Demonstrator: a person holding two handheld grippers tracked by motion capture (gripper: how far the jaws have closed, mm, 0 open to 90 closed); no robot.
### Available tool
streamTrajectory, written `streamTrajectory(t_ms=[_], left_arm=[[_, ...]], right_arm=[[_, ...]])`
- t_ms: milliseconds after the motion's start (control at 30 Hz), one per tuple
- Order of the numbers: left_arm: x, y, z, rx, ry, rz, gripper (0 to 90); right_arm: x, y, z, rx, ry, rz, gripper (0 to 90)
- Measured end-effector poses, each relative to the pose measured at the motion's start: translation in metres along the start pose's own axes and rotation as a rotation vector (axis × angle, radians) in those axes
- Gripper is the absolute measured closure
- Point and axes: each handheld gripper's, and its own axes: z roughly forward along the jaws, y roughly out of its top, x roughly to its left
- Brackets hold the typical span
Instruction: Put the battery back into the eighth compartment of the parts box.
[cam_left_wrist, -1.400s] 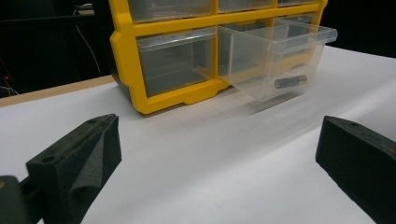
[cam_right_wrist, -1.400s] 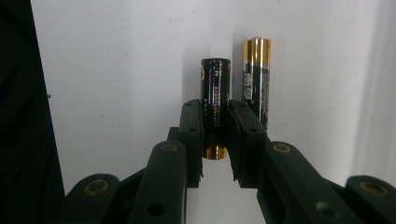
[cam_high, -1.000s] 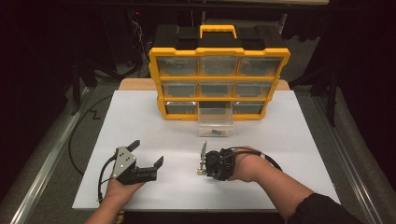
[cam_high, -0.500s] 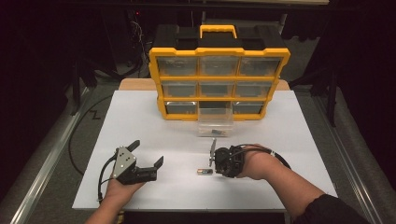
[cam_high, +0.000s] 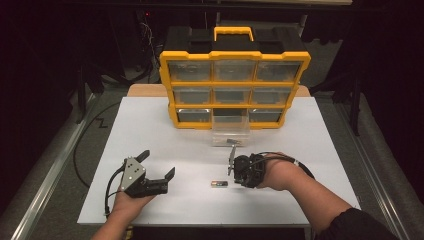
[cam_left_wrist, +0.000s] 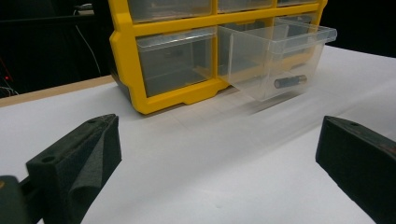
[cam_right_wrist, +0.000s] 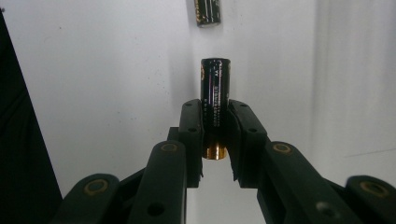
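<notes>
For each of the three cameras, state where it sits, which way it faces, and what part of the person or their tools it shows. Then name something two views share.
High view: above the person's side, looking forward and down on the white table; both forearms, left gripper, right gripper.
Left gripper view: on that gripper, low, facing the yellow organizer and its pulled-out drawer; open jaws.
Right gripper view: looking along jaws shut on a battery; loose battery beyond.
Shared: the loose battery also lies in the high view.

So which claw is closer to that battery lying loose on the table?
The right. The right claw, gripping another battery, hovers just right of the loose battery. The left claw rests open, well off to its left.
</notes>
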Motion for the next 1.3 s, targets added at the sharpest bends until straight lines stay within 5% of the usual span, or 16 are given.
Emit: streamTrajectory(t_ms=[867, 1300], left_arm=[[0.0, 0.0, -0.001, -0.003, 0.002, 0.0, 1.1], [0.001, 0.0, -0.001, -0.001, 0.003, -0.001, 1.1]], right_arm=[[-0.021, -0.02, -0.022, 0.014, -0.005, 0.037, 78.9], [-0.033, -0.017, -0.038, 0.022, -0.02, 0.035, 79.0]])
